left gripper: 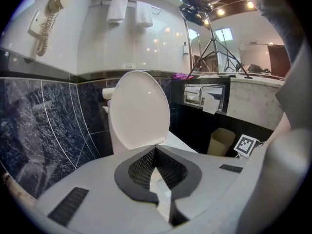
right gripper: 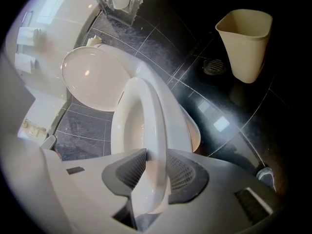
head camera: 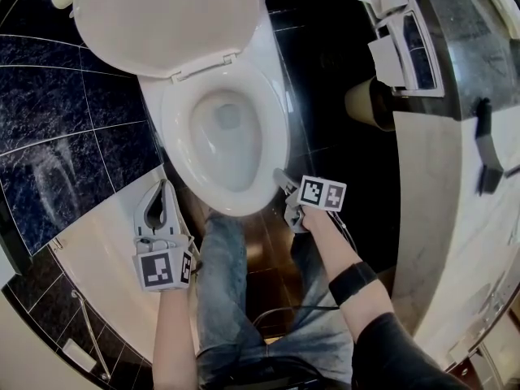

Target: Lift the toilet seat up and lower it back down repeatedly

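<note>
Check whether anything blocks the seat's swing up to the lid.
Nothing visible does. The seat lies down, the lid stands raised behind it, and only the right gripper touches it, closed on its front rim.

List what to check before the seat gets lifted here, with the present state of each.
1. Right gripper clamped on the toilet seat, at its front rim: ok.
2. Toilet seat lying down on the bowl: ok.
3. Lid raised, out of the seat's path: ok.
4. Left gripper shut, empty, beside the bowl and off it: ok.
5. Grip firm enough not to slip: cannot tell.
</note>
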Demonstrator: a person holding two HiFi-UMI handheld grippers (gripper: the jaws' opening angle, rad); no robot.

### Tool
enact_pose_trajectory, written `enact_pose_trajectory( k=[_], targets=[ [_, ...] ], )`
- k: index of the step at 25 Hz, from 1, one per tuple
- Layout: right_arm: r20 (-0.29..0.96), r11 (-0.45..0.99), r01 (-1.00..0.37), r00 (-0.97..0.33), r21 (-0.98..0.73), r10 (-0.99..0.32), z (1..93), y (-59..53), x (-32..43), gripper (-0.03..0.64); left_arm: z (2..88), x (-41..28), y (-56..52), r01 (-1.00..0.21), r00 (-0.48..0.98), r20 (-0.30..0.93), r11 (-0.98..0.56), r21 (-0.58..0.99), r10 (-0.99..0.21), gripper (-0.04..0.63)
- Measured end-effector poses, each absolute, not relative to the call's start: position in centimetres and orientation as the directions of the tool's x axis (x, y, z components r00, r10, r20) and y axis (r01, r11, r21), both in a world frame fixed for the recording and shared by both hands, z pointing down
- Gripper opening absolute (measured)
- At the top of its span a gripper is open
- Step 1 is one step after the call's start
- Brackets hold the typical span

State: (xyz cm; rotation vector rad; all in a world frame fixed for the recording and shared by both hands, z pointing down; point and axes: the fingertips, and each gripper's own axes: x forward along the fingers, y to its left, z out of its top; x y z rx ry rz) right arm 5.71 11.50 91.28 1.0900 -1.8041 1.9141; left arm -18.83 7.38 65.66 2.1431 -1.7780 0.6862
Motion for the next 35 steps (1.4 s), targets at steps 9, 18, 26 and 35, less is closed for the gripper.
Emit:
enact_pose_trajectory(
  k=[9, 18, 26, 35],
  targets=[
    [0.678, -0.189, -0.653, -0.681, -0.733, -0.277, 89.7, 11.4, 5.8, 0.135, 66.0, -18.1, 8.5, -0.971, 0.151, 0.533, -0.226, -0.077, -0.833, 0.0],
    [0.68, -0.206, -0.648, -0.696, -0.733, -0.229, 85.8, 11.2, 5.7, 0.126, 64.9, -14.2, 11.2, -0.969, 0.198, 0.595, -0.245, 0.002, -0.779, 0.0],
    [0.67, -0.215, -0.635, -0.712, -0.742, -0.208, 82.2, 10.5, 5.6, 0.12, 69.3, -14.0, 20.5, -0.957, 0.223, 0.751, -0.285, 0.048, -0.622, 0.0],
    [0.668, -0.221, -0.63, -0.712, -0.744, -0.217, 79.8, 9.5, 5.7, 0.12, 77.6, -11.7, 24.8, -0.93, 0.295, 0.854, -0.335, 0.154, -0.428, 0.0]
  ],
)
